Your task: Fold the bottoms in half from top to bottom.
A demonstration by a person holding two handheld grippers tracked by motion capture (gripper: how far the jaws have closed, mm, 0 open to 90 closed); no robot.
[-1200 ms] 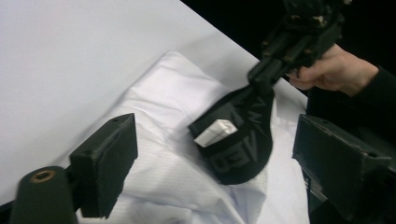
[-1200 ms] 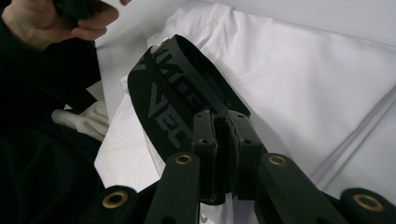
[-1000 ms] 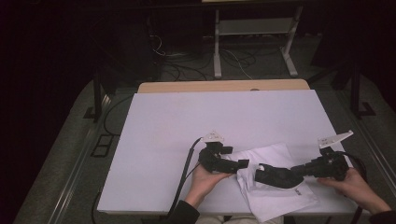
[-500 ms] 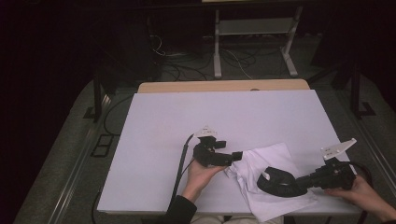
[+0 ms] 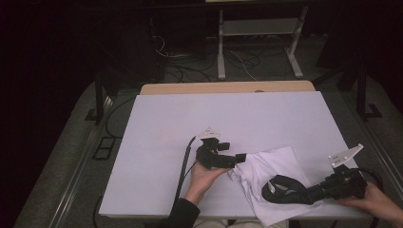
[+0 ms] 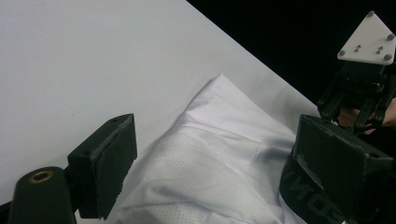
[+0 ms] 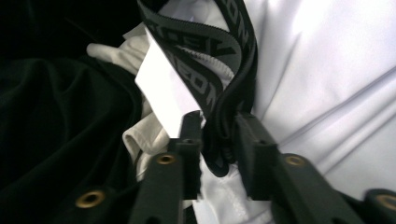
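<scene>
Left gripper (image 5: 240, 157) rests near the table's (image 5: 157, 142) front edge, jaws wide apart, at the left edge of the white garment (image 5: 273, 164). Garment lies at the front right corner. Right gripper (image 5: 271, 189): jaws just been opening, black waistband (image 7: 219, 84) between them, barely clamped.

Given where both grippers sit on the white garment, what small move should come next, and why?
Probably close the left gripper on the garment: its jaws stand wide open around a raised fold. The right gripper has the black waistband between its jaws, which have just been opening, so the cloth may soon need a second hold.
</scene>
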